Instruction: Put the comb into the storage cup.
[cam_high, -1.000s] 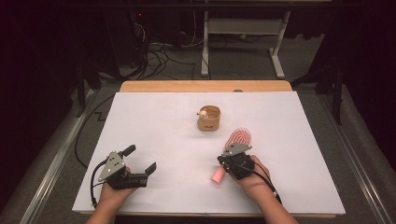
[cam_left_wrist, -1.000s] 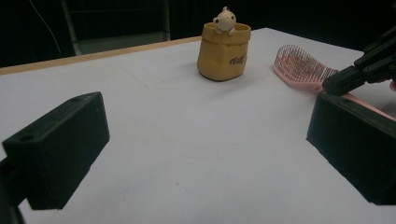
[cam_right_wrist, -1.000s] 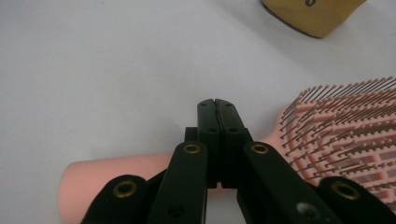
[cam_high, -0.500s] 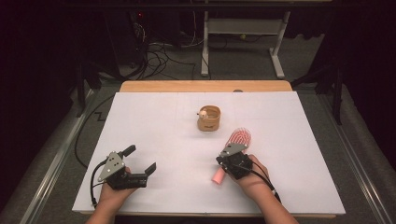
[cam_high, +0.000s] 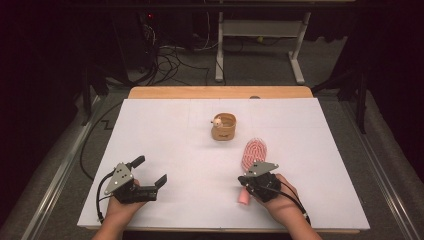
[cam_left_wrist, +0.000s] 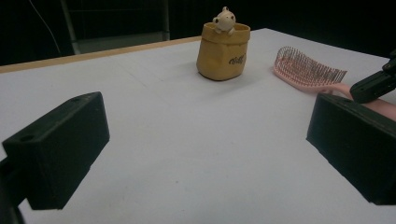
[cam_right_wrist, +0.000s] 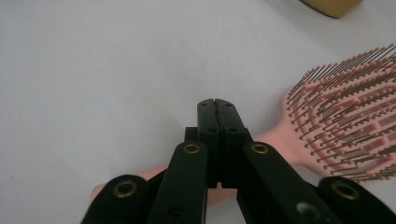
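A pink hairbrush (cam_high: 254, 150) lies bristles-up on the white table (cam_high: 175, 150), right of the middle, its handle pointing toward the person. My right gripper (cam_high: 248, 180) sits over that handle. In the right gripper view its jaws (cam_right_wrist: 216, 105) are pressed flat together, shut, with the pink hairbrush (cam_right_wrist: 345, 121) handle passing underneath them and nothing between them. My left gripper (cam_high: 149, 170) rests near the front left of the table, open and holding nothing (cam_left_wrist: 205, 154). The hairbrush (cam_left_wrist: 308, 70) lies off to its right.
A small tan pouch (cam_high: 224, 127) with a little cream toy figure (cam_left_wrist: 225, 19) peeking out stands upright behind the brush, mid-table. The pouch (cam_left_wrist: 223, 51) is far ahead of the left jaws. A wooden edge (cam_high: 220, 92) runs along the table's far side, with cables and a stand on the floor beyond.
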